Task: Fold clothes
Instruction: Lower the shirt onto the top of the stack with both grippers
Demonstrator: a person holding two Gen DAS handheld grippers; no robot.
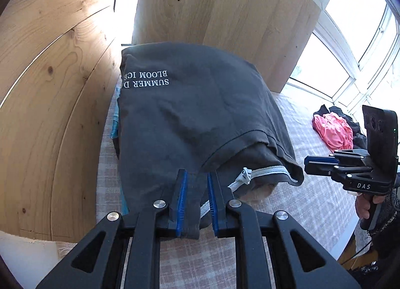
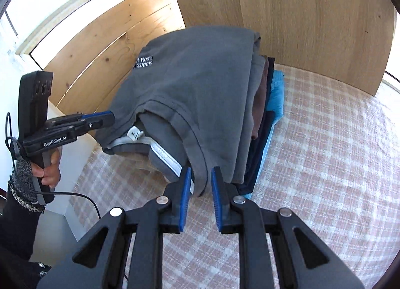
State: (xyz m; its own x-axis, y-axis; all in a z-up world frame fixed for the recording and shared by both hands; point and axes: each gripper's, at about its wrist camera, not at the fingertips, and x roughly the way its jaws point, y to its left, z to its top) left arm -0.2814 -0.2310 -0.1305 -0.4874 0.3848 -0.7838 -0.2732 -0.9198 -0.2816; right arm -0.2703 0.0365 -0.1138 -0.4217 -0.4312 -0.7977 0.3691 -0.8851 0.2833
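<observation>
Handling soft, light, limp: dark grey T-shirt (image 1: 190, 113) sagging wherever unsupported, so taking hold at doubled hems near corners. Showing white "SUMMER / BLOOM" print, stitched sleeve hem, white collar label, few creases. Lying folded atop stack of folded clothes (image 2: 270, 103) on checked bedcover (image 2: 325, 151), beside wooden boards (image 1: 50, 113). Left gripper (image 1: 196, 199) pinching near edge of shirt. Right gripper (image 2: 201, 199) straddling front hem, jaws slightly apart, grip uncertain. Waiting: pink garment (image 1: 332, 128).

Bright windows (image 1: 350, 26) backlight wooden boards (image 1: 50, 88) beside a pink-checked bedcover (image 2: 325, 164).
</observation>
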